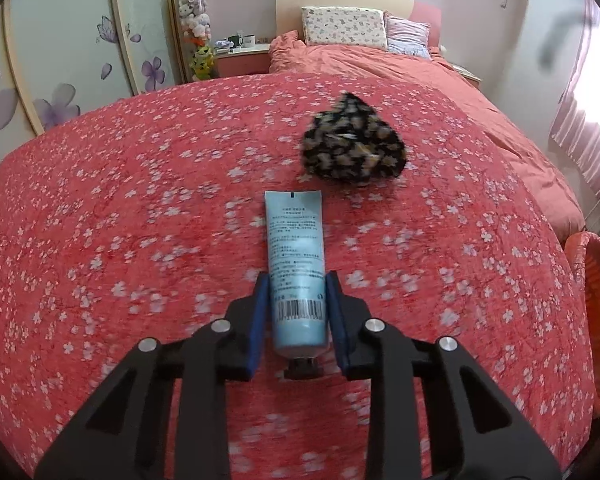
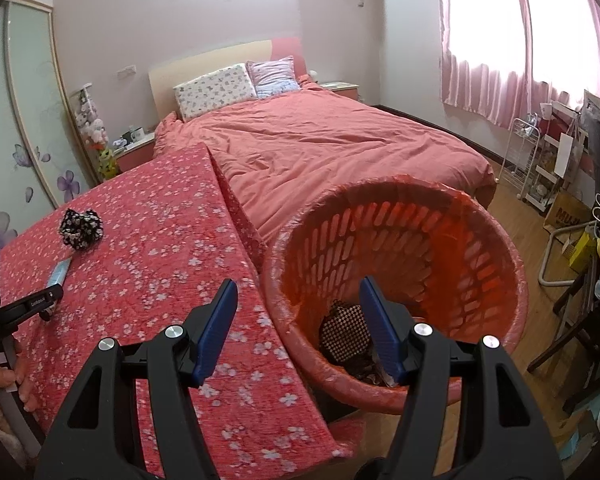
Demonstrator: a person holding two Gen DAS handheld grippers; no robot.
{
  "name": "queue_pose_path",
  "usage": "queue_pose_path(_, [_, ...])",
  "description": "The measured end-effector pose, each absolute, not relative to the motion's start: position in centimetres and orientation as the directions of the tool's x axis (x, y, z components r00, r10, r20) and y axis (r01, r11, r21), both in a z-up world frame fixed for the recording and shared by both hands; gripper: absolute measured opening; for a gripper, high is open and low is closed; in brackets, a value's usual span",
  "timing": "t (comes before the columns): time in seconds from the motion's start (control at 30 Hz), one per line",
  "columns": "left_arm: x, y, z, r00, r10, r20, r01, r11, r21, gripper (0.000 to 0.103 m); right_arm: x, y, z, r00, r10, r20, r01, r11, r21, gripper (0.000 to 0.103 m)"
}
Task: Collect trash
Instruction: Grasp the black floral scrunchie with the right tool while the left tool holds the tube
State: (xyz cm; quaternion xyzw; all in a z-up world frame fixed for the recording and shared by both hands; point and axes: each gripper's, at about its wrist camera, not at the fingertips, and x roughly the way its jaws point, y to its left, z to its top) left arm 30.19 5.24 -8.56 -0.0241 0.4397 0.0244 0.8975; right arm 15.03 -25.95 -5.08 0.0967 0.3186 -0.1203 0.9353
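The tube (image 1: 296, 264) lies flat on the flowered quilt (image 1: 120, 220), cap end nearest the left gripper (image 1: 296, 292), whose blue fingers (image 1: 260, 320) stand on either side of its lower body, touching or nearly so. Whether they already squeeze it I cannot tell, though the tube looks undented. The likely trouble: the tube is smooth and rounded, and the fingers sit low near the cap, so a weak pinch could let it slide forward or swing down as it lifts. The soft quilt may also give under the fingers and spoil the hold.

Just beyond the tube's far end lies a crumpled dark floral cloth (image 1: 352, 144), apart from it.

The right gripper (image 2: 296, 324) hangs over the near rim of the orange basket (image 2: 480, 240), fingers wide apart and holding nothing. The basket stands beside the quilt's edge, lined with a thin red bag, and at its bottom lies a dark checked wad (image 2: 346, 336) with some scraps I cannot make out. A careless drop could hit the rim and fall to the floor.
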Motion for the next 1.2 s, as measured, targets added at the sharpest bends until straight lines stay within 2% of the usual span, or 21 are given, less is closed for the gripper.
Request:
queue_pose_path(0.27, [30.0,14.4,-8.6,0.611,0.08,-0.787,-0.168,0.985,-0.03,0.028,15.9,-23.8,-4.7,0.779,-0.132,-0.613,0.242,0.965,0.099,0.063])
queue_pose_path(0.43, [29.8,17.6,-8.5,0.613,0.062,-0.787,-0.16,0.986,-0.047,0.029,16.9,-21.9,-4.9,0.778,-0.098,-0.621,0.204,0.974,0.102,0.063])
queue_pose_path(0.7, [29.3,17.2,-8.6,0.615,0.083,-0.784,-0.145,0.989,-0.009,0.031,18.5,-17.8,-4.7,0.773,-0.045,-0.633,0.126,0.989,0.083,0.063])
queue_pose_path(0.9, [29.1,17.6,-8.7,0.621,0.051,-0.782,-0.147,0.988,-0.052,0.031,20.7,-14.5,-4.6,0.763,0.001,-0.647,0.066,0.995,0.08,0.063])
queue_pose_path(1.2, [28.8,18.3,-8.7,0.623,0.04,-0.781,-0.146,0.987,-0.066,0.031,28.0,-9.5,-4.6,0.745,0.111,-0.658,0.004,0.985,0.171,0.063])
